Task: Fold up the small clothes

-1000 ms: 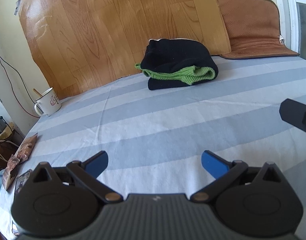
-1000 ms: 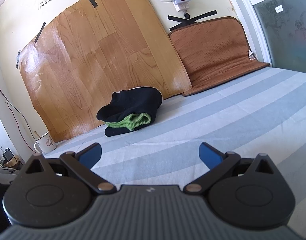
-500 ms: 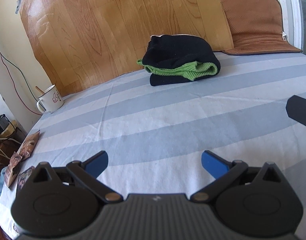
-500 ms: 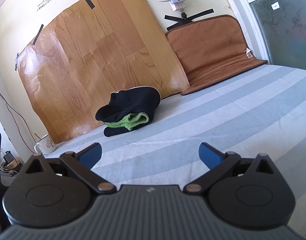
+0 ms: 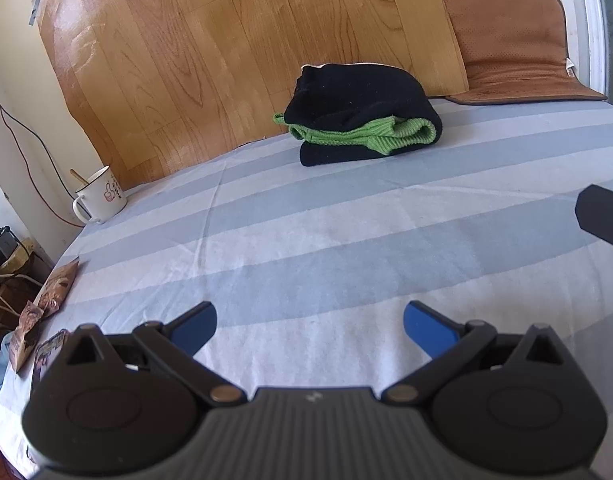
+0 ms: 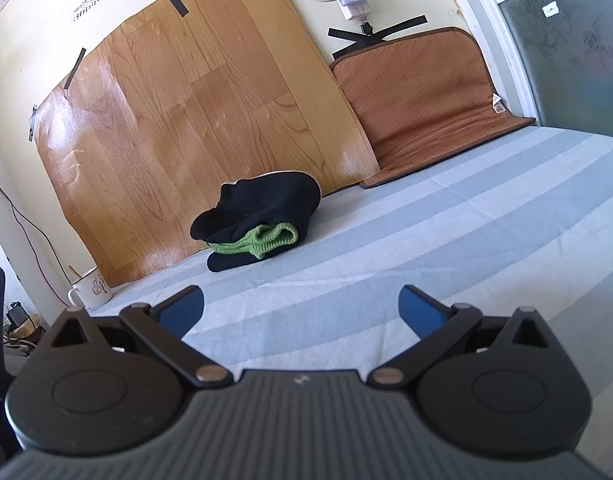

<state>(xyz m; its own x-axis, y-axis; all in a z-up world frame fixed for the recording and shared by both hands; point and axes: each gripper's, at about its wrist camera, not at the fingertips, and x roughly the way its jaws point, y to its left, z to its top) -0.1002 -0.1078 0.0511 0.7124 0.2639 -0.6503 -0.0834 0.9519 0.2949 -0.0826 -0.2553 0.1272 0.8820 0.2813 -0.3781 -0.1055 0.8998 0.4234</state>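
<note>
Both grippers, left gripper (image 5: 309,322) and right gripper (image 6: 301,306), spread, empty | I've drawn nearer; folded black-green garment (image 5: 360,114) at bed's (image 5: 346,248) far edge; fold looks done

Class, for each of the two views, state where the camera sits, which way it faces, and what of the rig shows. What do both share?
Left wrist: on the left gripper, facing across the striped bedsheet; its blue fingers show, plus a black part at right.
Right wrist: on the right gripper, lower, looking at the wall; its fingers show.
Shared: black-and-green folded clothes, mug, wood-pattern sheet, brown cushion.
</note>
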